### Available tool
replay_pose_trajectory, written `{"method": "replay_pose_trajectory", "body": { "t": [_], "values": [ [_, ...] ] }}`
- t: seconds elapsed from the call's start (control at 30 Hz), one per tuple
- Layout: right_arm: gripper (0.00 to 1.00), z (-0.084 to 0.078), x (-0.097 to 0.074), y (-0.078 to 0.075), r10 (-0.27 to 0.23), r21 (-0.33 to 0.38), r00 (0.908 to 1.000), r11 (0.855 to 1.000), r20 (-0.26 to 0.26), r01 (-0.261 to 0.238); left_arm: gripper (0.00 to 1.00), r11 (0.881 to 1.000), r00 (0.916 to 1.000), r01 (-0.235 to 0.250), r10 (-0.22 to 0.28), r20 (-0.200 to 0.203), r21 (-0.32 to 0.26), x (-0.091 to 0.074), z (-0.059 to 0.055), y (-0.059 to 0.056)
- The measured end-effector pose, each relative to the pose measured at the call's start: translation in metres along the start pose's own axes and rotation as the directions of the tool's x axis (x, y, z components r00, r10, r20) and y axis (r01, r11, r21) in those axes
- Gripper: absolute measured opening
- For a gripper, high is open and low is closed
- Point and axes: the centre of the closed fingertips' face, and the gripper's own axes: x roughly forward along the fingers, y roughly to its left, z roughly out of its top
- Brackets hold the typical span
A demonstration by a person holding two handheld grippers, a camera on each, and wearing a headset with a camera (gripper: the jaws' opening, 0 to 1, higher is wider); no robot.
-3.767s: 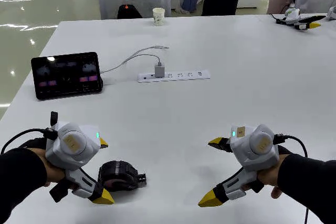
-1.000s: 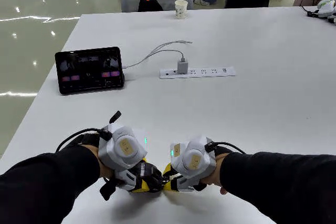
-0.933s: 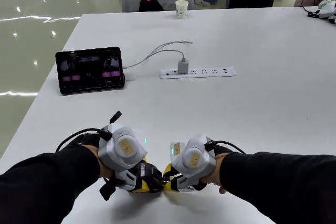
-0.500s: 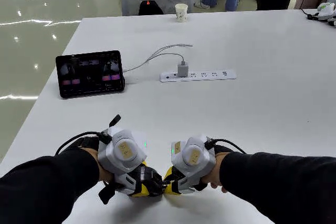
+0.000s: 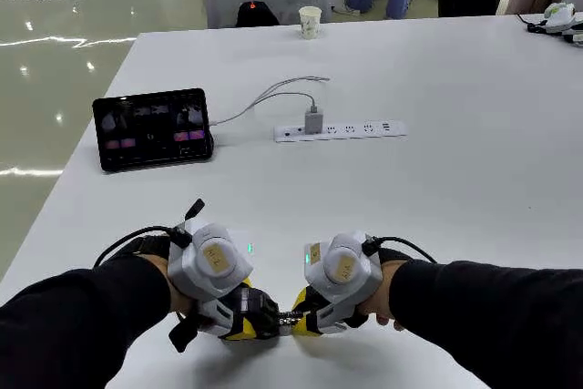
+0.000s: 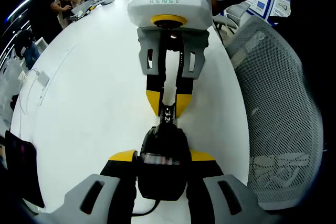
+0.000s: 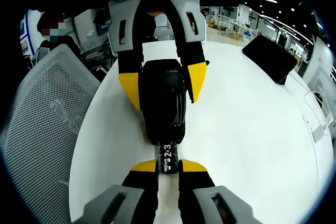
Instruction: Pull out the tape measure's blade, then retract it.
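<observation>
The tape measure (image 7: pixel 163 106) is at the near edge of the table (image 5: pixel 437 179), and the left gripper (image 6: pixel 163 157) clamps its case from both sides. A short piece of blade (image 7: pixel 167 153) is out. The right gripper (image 7: pixel 168 167) pinches its end.

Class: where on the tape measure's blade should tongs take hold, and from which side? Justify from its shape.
Grip the short exposed end of the blade, coming head-on, opposite the mouth of the case: the narrow strip leaves the case straight, in line with the pull. The right tongs grip there; the left tongs hold the case.
</observation>
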Motion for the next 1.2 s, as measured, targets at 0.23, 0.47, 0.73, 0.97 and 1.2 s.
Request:
{"method": "replay_pose_trajectory", "body": {
  "t": [0.23, 0.47, 0.73, 0.97, 1.2],
  "values": [
    [0.11, -0.004, -0.004, -0.002, -0.001, 0.001, 1.0, 1.0, -0.007, 0.001, 0.31, 1.0, 1.0, -0.002, 0.002, -0.002, -0.006, 0.0, 0.0, 0.001],
    [0.11, -0.012, -0.01, -0.003, 0.002, 0.004, 0.9999, 1.0, -0.013, -0.002, 0.31, 1.0, 1.0, -0.004, 0.004, -0.004, -0.011, 0.0, 0.0, 0.001],
    [0.11, -0.019, -0.015, -0.001, -0.002, 0.005, 0.9998, 1.0, -0.018, 0.002, 0.31, 1.0, 1.0, -0.004, 0.004, -0.006, -0.013, 0.0, 0.0, 0.0],
    [0.11, -0.025, -0.02, 0.0, -0.003, 0.007, 0.9998, 1.0, -0.019, 0.003, 0.31, 1.0, 1.0, -0.005, 0.005, -0.006, -0.013, 0.001, 0.0, 0.0],
    [0.11, -0.031, -0.024, 0.001, -0.005, 0.002, 0.9997, 1.0, -0.022, 0.005, 0.31, 1.0, 1.0, -0.005, 0.005, -0.007, -0.013, 0.001, -0.001, -0.001]
  ]
}}
